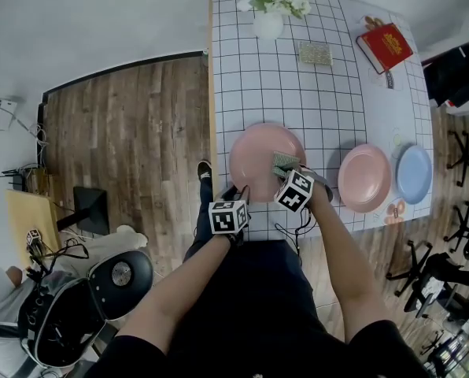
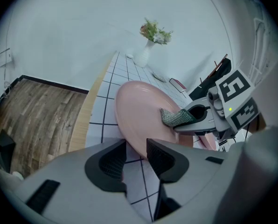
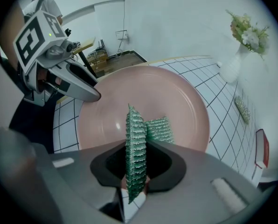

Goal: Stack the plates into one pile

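A large pink plate lies on the gridded tablecloth at the table's near edge. My left gripper is at its near rim, and in the left gripper view the rim runs in between the jaws, which are shut on it. My right gripper hangs over the plate's right half, shut on a green scouring pad that stands on edge between the pads, its lower end over the plate. To the right lie a second pink plate and a blue plate, side by side and apart.
A white vase of flowers stands at the table's far end, with another scouring pad and a red book to its right. The table's left edge drops to a wooden floor. A chair stands at my left.
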A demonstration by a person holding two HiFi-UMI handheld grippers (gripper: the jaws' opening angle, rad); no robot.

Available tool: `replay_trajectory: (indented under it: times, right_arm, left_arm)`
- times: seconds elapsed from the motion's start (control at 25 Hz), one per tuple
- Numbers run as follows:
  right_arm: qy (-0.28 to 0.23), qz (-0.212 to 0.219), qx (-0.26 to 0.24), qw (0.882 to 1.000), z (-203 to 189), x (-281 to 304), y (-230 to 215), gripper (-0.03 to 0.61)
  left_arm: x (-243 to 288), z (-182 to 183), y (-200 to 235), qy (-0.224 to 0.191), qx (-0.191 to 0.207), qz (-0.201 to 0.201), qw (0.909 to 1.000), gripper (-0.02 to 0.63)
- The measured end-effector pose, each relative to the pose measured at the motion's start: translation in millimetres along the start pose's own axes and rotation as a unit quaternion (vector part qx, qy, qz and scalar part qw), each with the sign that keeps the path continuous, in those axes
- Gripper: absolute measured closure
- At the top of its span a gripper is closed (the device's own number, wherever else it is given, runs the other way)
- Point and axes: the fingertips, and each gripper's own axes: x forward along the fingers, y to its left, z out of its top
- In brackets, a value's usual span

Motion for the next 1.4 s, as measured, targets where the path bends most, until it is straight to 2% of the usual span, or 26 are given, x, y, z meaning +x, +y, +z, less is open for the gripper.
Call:
replay_trajectory:
  times: [0.2,0.52,0.72,1.12,1.4]
  right_arm:
    - [0.022,-0.002,0.001,1.000,-5,-5,-2,0.500]
    - [0.051,-0.025,-0.041,0.998,-13,-9,-2,0.500]
    - [0.060,-0.030,-0.050,0.997,-17,-11,-1,0.499]
    - [0.029,-0.003,-0.004,1.000,-16,-8,1,0.499]
    - [0.013,0.013,0.009,1.000,-9,-5,3,0.500]
  left_arm:
    - [0,0,0,0.001,0.001,0.000,1.0000,0.482]
    - [0,-1,0,0.001,-0.004,-0.001,1.0000,0.483]
    - [1,1,0,0.000,-0.004,-0.002,1.0000,0.483]
    - [0,1,0,0.005,-0.005,-0.003,1.0000,0.483]
    - [0,2,1,0.007,-0.006,-0.008,0.9999,0.483]
